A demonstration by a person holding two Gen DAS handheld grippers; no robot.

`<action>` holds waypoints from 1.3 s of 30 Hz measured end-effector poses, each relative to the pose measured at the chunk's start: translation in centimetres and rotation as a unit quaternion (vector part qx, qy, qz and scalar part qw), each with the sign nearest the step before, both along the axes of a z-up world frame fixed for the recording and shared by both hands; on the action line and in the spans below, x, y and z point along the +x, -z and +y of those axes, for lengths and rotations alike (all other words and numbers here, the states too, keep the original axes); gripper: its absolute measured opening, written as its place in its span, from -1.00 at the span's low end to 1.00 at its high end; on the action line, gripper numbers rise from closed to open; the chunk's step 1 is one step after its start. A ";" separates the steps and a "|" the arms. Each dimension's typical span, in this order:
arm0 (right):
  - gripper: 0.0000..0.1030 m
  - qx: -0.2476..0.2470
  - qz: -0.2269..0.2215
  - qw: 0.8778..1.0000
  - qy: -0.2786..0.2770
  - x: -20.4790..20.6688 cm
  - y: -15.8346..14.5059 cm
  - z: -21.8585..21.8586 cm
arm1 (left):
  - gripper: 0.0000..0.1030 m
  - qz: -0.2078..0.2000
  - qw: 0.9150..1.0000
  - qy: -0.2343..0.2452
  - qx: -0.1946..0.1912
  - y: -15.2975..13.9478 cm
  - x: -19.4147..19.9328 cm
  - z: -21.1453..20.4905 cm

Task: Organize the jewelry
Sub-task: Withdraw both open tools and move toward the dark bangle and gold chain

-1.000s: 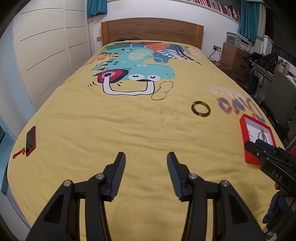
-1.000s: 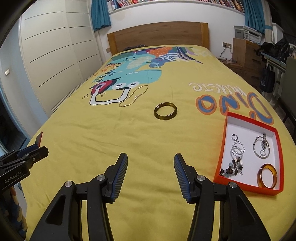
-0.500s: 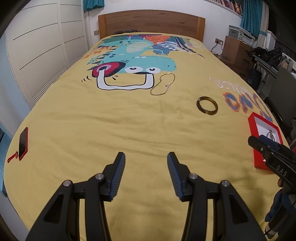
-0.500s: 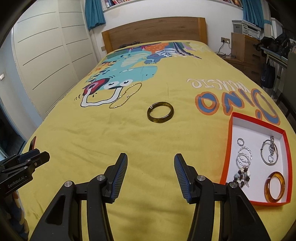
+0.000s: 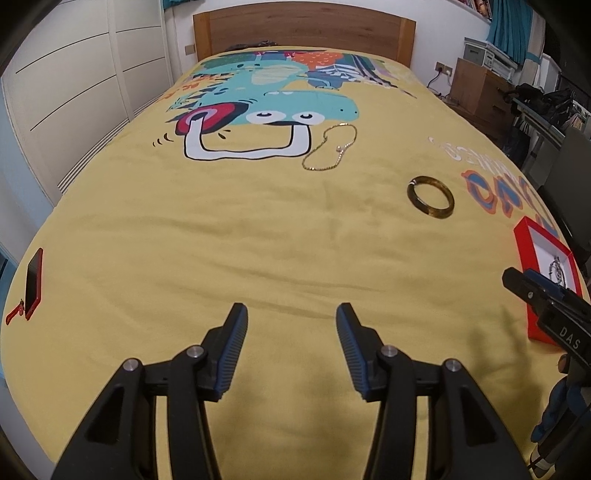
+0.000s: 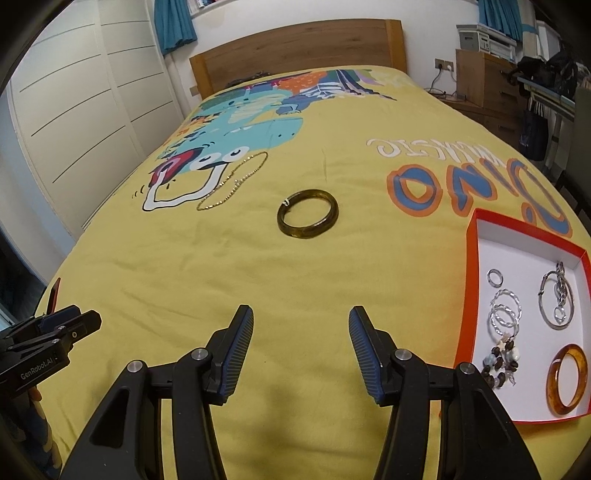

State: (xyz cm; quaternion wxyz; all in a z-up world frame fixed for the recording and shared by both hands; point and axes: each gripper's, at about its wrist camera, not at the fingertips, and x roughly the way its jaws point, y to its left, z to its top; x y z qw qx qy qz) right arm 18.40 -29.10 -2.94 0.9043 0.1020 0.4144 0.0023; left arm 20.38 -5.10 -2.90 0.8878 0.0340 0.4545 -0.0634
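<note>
A dark olive bangle [image 6: 307, 213] lies on the yellow bedspread, ahead of my right gripper [image 6: 301, 314]; it also shows in the left wrist view [image 5: 430, 197]. A gold chain necklace [image 5: 330, 147] lies farther back by the dinosaur print, seen too in the right wrist view [image 6: 232, 181]. A red box with a white inside [image 6: 495, 236] at the right holds an amber bangle [image 6: 567, 384], silver rings [image 6: 506, 314], a bead piece and a key ring. My left gripper [image 5: 291, 312] and right gripper are both open and empty, low over the bed's near part.
A red phone [image 5: 34, 282] lies at the bed's left edge. A wooden headboard [image 5: 303, 27] stands at the far end. White wardrobe doors [image 5: 74, 92] line the left side; a dresser and clutter [image 6: 484, 81] stand to the right.
Both grippers have moved forward and lower over the bed, so the bangle and necklace look closer. Both stay open and empty. The jewelry has not moved.
</note>
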 end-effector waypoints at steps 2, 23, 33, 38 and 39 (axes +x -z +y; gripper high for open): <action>0.11 0.001 0.003 1.000 0.001 0.1 0.4 -0.1 | -0.07 0.000 1.000 -0.003 -0.001 0.3 0.3 0.0; 0.13 0.015 0.005 1.000 0.010 1.3 1.9 -0.4 | -0.07 0.015 1.000 0.010 -0.001 2.5 2.0 -0.8; 0.13 0.006 0.002 1.000 0.008 2.2 1.9 -0.6 | -0.07 0.014 1.000 0.009 -0.001 2.7 3.3 -1.1; 0.13 0.006 -0.002 1.000 0.007 2.8 1.6 -0.7 | -0.07 0.013 1.000 0.009 0.000 2.8 3.9 -1.2; 0.13 0.006 -0.003 1.000 0.006 3.0 1.6 -0.7 | -0.07 0.014 1.000 0.009 0.000 2.9 4.1 -1.2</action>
